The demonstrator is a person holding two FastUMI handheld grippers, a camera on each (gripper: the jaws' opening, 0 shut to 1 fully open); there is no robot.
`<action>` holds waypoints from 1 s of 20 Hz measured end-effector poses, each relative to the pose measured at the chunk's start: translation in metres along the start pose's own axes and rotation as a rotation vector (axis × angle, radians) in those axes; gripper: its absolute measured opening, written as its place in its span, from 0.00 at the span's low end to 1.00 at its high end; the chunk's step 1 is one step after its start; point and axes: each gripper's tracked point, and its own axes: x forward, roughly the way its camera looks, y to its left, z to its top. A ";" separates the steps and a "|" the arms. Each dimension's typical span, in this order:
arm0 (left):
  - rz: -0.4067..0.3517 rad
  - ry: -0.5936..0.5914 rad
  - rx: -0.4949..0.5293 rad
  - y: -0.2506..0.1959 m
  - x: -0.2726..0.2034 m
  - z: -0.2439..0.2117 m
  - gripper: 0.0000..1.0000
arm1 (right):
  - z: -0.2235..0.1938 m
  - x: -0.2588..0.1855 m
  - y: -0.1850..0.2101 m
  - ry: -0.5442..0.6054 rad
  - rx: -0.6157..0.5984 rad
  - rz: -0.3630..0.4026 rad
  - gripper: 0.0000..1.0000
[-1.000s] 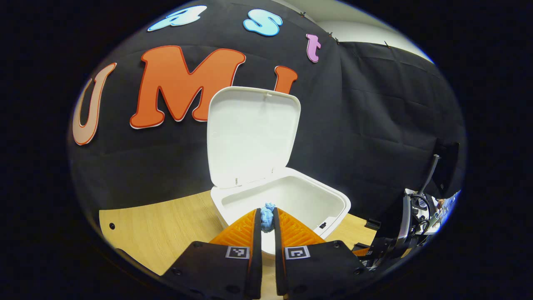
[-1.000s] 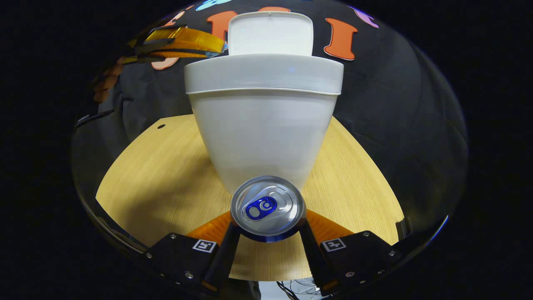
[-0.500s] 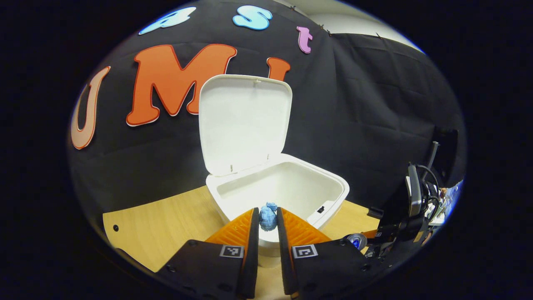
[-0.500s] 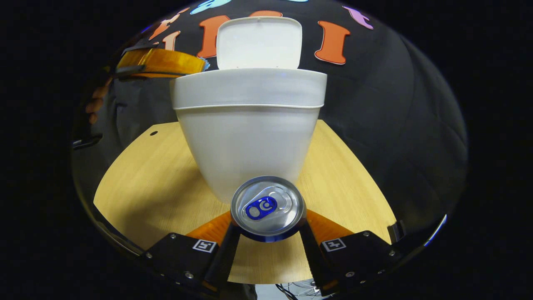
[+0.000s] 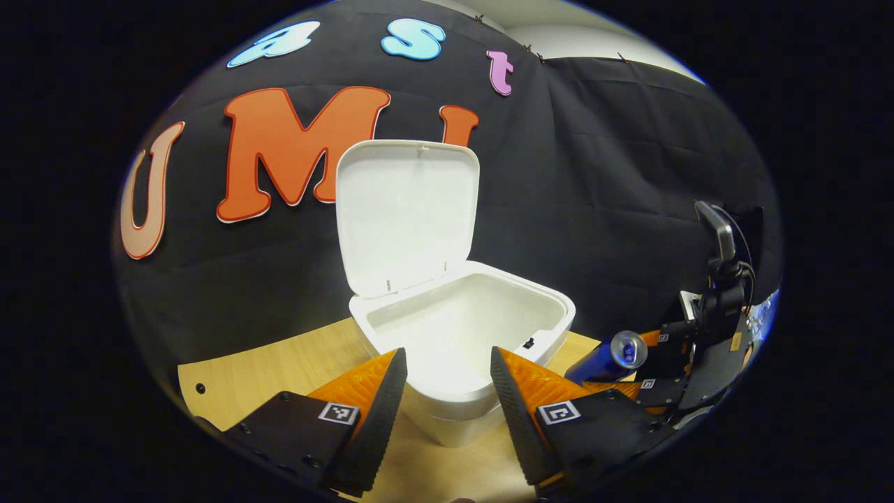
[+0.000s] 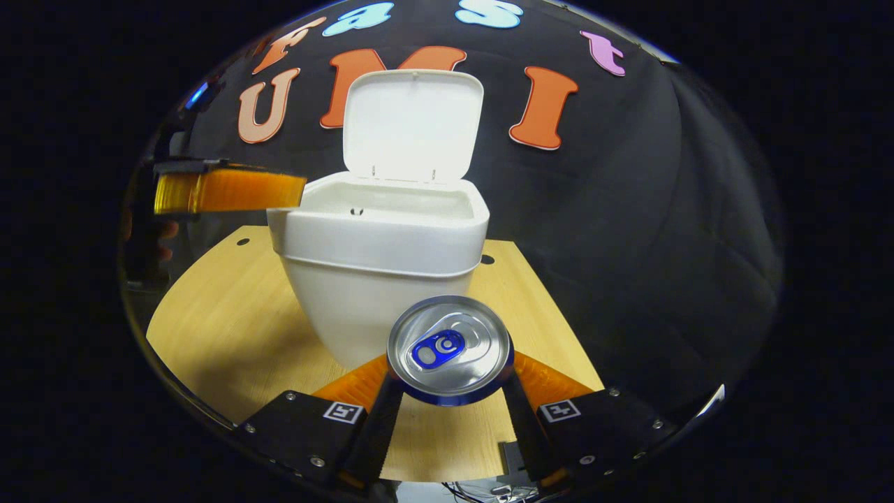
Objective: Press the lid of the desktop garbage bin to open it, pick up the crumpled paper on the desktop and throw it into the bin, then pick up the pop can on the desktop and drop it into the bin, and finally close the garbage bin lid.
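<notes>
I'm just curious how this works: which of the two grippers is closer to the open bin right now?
Left. The left gripper hangs open right at the bin rim, over its near edge. The right gripper holds the pop can, in front of the bin's side.

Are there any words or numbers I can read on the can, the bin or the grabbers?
Pop can: no words I can read.
Garbage bin: plain, no writing.
Left gripper and right gripper: square black-and-white markers, patterns, not words.

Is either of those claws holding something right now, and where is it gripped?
The right claw grips the pop can by its sides, just below the top rim. The left claw is open over the bin, holding nothing.
</notes>
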 end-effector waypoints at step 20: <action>0.181 -0.025 -0.082 0.057 -0.041 -0.012 0.87 | 0.135 -0.039 -0.026 -0.142 -0.005 0.077 0.76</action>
